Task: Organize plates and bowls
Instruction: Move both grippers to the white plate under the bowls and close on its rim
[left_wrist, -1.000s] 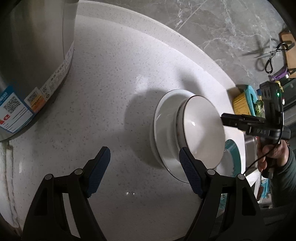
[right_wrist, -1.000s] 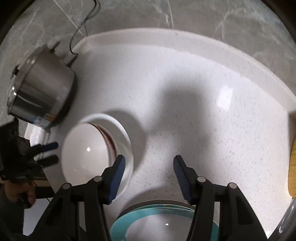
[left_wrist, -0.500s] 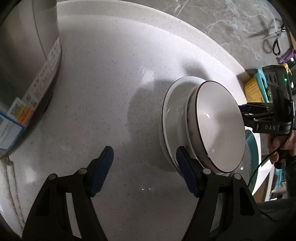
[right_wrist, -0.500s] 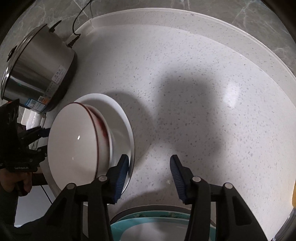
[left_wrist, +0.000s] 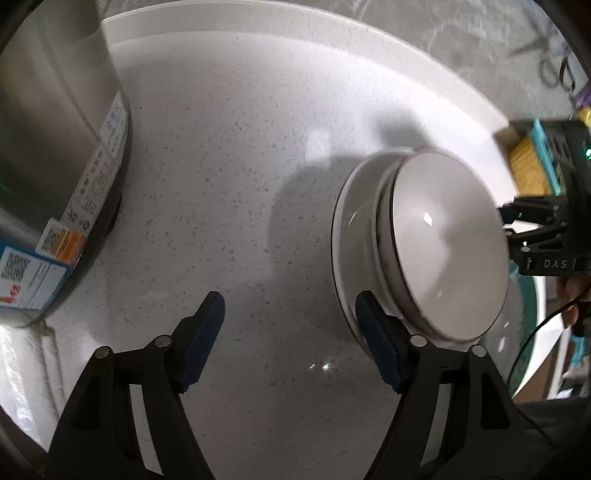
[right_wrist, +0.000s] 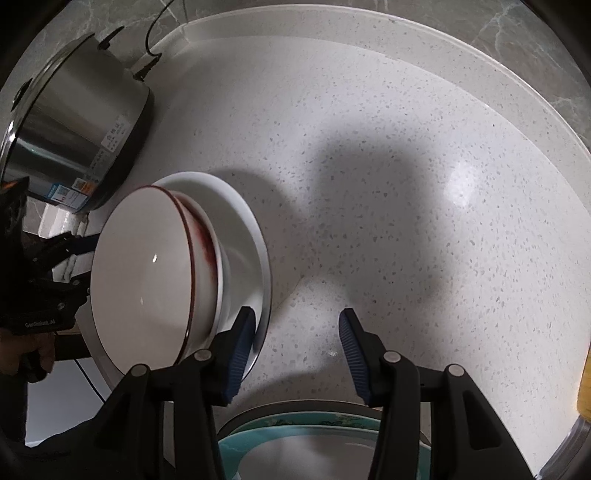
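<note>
Stacking looks like the step in hand, with both grippers converging on one pile.

Left wrist view: the left gripper (left_wrist: 288, 332) stands wide and empty over the countertop (left_wrist: 221, 184). At three o'clock a white bowl (left_wrist: 447, 247) sits on a white plate (left_wrist: 347, 236); the right-hand pad nearly touches the plate's edge. The right gripper (left_wrist: 508, 225) waits beyond the bowl.

Right wrist view: its jaws have just been narrowing, nothing between them, left pad by the plate rim. Only here a teal-rimmed plate (right_wrist: 258, 435) shows at six o'clock and the steel pot (right_wrist: 74, 129) at ten. Next, I judge, one jaw must straddle a rim.
</note>
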